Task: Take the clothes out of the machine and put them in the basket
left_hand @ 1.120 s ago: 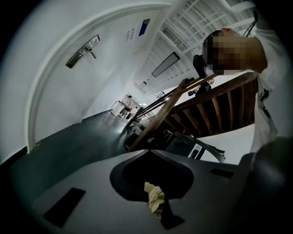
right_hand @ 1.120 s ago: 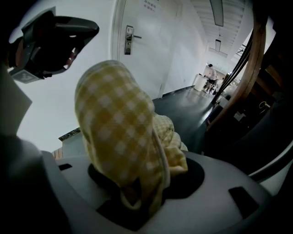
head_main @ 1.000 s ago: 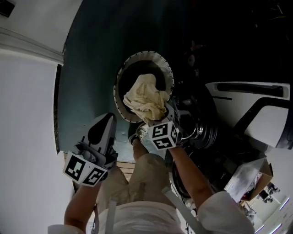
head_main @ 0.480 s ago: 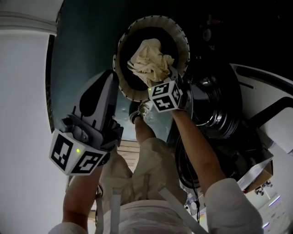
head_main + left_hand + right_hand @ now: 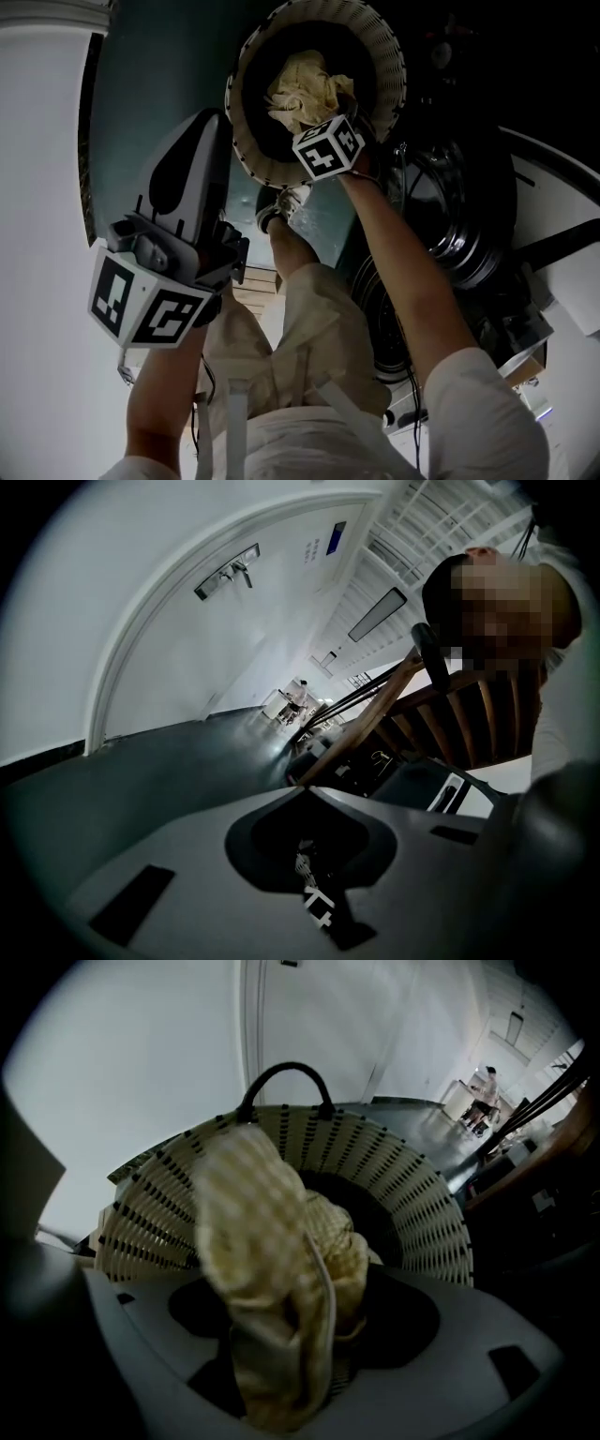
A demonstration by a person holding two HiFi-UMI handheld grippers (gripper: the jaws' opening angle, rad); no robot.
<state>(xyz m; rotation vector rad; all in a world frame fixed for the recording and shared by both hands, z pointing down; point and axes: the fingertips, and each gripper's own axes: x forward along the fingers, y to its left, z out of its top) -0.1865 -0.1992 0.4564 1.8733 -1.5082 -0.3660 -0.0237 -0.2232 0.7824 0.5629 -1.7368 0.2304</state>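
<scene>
soft, light yellow cloth, floppy, best pinched at a bunched fold, slack between the spread, just-opened jaws of the right gripper, wicker basket straight ahead of its tips. left gripper pressed together, empty. basket handle seen only in the right gripper view, washing machine only in the head view.

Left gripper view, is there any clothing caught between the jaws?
No, the left gripper has its jaws closed tip to tip with no cloth between them.
</scene>
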